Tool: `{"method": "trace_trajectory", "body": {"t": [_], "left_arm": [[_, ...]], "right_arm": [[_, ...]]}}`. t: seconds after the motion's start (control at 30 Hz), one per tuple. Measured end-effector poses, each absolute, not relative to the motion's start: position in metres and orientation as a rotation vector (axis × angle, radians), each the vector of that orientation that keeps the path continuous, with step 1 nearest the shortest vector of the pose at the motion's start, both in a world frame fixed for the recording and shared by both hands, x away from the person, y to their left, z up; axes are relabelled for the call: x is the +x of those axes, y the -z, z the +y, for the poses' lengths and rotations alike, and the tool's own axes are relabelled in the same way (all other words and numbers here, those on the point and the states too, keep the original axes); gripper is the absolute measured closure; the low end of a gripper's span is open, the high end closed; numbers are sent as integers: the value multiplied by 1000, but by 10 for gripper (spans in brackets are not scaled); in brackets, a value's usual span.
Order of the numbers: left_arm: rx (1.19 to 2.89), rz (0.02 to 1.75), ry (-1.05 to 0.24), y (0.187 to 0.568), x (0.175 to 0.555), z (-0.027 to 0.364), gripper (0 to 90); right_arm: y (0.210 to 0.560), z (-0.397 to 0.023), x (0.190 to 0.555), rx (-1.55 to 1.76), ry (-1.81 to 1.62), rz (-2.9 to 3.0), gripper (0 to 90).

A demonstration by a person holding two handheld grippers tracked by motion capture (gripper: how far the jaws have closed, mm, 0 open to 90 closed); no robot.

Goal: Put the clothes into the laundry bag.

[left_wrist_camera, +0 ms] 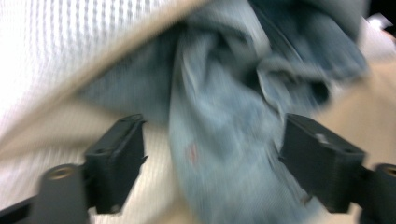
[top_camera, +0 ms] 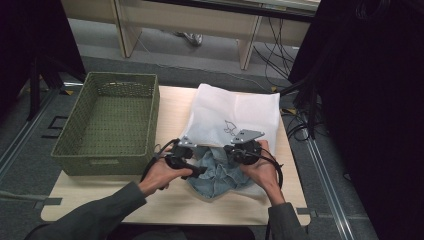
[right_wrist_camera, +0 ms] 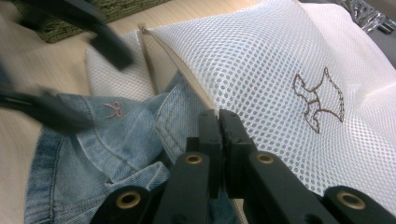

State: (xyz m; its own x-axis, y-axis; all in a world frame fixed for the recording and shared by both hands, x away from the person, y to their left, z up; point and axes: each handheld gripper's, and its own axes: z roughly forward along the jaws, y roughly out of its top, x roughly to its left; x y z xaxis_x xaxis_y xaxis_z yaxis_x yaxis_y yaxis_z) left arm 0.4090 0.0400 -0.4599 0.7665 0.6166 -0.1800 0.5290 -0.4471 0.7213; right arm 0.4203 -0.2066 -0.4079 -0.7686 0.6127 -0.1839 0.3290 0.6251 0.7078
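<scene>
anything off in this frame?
Nothing damaged or spilled. The denim garment sits bunched, half out of the mesh bag mouth; the basket sits square.

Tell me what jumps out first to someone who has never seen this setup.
The crumpled denim garment spilling from the open mouth of a white mesh laundry bag at the middle of the table draws the eye first. The right gripper is pinched shut at the bag's zipper edge, while the left gripper hangs open over the denim. To the left sits a green woven basket.
</scene>
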Motion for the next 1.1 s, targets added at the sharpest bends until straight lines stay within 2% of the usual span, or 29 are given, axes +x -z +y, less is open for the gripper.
{"method": "trace_trajectory", "body": {"t": [0.13,0.23,0.3,0.33,0.37,0.43,0.47,0.5,0.57,0.73,0.9,0.97,1.03,1.1], "left_arm": [[2216,792,-86,476,393,39,151],[2300,719,-151,491,399,18,151],[2278,735,-183,496,402,2,171],[2300,704,-215,498,406,-7,269],[2319,655,-258,500,409,-16,435],[2318,638,-273,501,416,-27,629],[2233,721,-278,502,418,-35,691],[2241,707,-293,500,422,-36,727],[2206,709,-335,491,431,-39,748],[2065,800,-428,470,461,-37,750],[2057,885,-342,496,469,-39,694],[2050,871,-272,493,464,-34,592],[2057,902,-205,485,457,-23,421],[2048,917,-158,476,450,-10,290]], "right_arm": [[408,-205,420,764,-937,2449,894],[407,-204,420,753,-929,2437,893],[406,-203,420,757,-933,2439,893],[406,-203,420,759,-933,2439,894],[406,-203,421,751,-944,2449,894],[406,-204,421,754,-950,2446,894],[406,-204,421,758,-950,2446,894],[406,-205,421,743,-951,2437,894],[405,-207,420,772,-951,2435,894],[396,-212,420,759,-997,2402,894],[399,-213,420,768,-963,2407,894],[404,-212,420,787,-955,2433,894],[407,-213,421,777,-957,2442,894],[407,-213,422,774,-956,2430,894]]}}
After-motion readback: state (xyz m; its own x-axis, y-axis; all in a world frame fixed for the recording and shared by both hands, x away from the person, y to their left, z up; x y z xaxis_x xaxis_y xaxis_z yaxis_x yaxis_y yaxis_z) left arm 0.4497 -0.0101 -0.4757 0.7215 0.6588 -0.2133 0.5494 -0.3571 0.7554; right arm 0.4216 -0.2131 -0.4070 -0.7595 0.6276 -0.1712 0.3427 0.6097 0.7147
